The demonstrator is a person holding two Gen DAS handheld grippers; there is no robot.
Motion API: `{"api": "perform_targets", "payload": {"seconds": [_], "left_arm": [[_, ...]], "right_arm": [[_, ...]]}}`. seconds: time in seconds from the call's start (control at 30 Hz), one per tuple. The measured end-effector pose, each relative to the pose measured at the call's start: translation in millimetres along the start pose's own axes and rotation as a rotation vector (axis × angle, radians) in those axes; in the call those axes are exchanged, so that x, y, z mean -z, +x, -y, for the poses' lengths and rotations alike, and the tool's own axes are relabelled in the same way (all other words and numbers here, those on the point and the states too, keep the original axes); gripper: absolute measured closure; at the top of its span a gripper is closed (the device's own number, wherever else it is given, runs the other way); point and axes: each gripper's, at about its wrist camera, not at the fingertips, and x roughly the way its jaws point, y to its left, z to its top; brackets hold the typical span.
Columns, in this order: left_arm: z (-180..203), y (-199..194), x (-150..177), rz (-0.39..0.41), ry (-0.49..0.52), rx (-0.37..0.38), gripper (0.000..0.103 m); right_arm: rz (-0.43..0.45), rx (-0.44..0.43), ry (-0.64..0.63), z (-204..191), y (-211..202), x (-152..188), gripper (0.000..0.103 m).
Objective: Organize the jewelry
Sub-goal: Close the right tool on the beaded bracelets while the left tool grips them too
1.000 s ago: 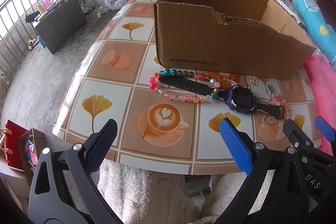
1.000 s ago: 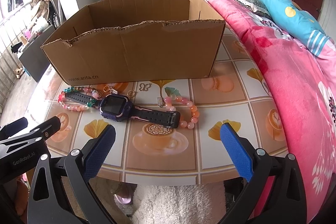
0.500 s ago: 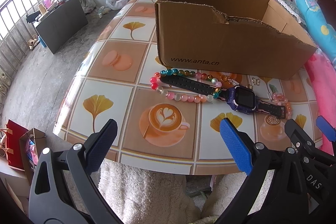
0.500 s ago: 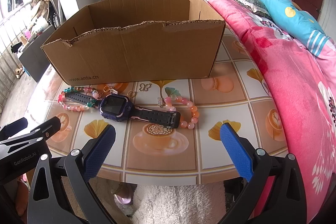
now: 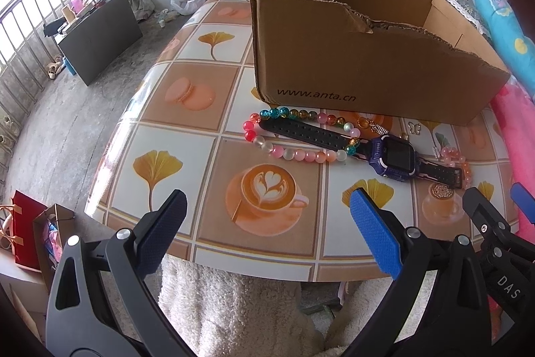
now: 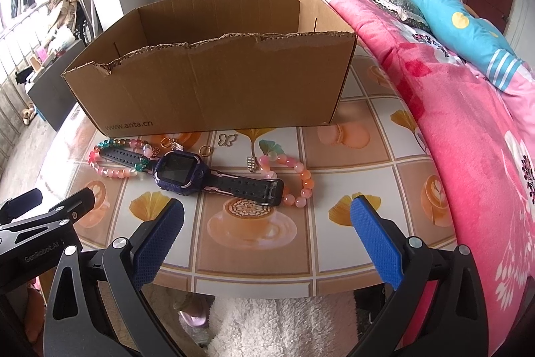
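Right wrist view: cardboard box (image 6: 214, 82) at far side of table (image 6: 367, 176); inside not visible. Watch (image 6: 182, 169), multicolour bead bracelet (image 5: 294, 153), pink bead bracelet (image 6: 294, 176), small ring (image 6: 204, 150) and butterfly charm (image 6: 226, 139) lie before box, untouched. Left gripper (image 5: 267, 223) and right gripper (image 6: 267, 223) both spread apart, empty, above near table edge. Sorting apparently not begun.

A: What does the left hand-held gripper (image 5: 265, 226) look like?

B: Two black arms with holes cut in them. Each has a round silver screw. The pads (image 5: 374, 236) are blue and bumpy.

A: And the right hand-held gripper (image 6: 265, 233)?

B: The same: black arms, silver screws, blue bumpy pads (image 6: 376, 238).

A: Any words on them?

B: Yes, white letters. "DAS" on the right one, "GenRobot.AI" on the left one.

A: And the person?

B: Fluffy white clothes show below.
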Motion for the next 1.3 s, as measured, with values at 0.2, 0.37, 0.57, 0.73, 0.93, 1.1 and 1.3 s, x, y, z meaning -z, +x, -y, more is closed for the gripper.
{"api": "perform_targets", "payload": {"seconds": [0.2,0.37,0.57,0.73,0.93,1.1,1.3], "left_arm": [[-12.7,5.9,3.0,0.018,0.007,0.005,0.009],[-29.4,13.0,8.5,0.023,0.033,0.033,0.009],[-54.0,4.0,6.2,0.109,0.017,0.227,0.009],[-59.8,6.4,-3.3,0.142,-0.007,0.219,0.009],[-67.8,16.3,-13.2,0.198,-0.05,0.286,0.009],[-64.3,31.9,-24.5,0.165,-0.02,0.32,0.037],[-56.5,54.8,-35.6,0.093,0.03,0.347,0.067]], "right_arm": [[0.019,0.011,-0.015,-0.7,2.6,-2.9,0.006],[0.068,-0.141,0.02,6.5,-1.2,-5.3,0.006],[0.149,-0.272,-0.068,-12.1,-8.8,-20.5,0.014],[0.106,-0.422,-0.143,-41.9,-0.1,-32.4,0.029],[0.012,-0.489,-0.199,-74.3,24.1,-41.6,0.051],[-0.124,-0.495,-0.192,-83.7,53.2,-44.8,0.069],[-0.206,-0.447,-0.181,-89.5,73.1,-48.1,0.077]]}}
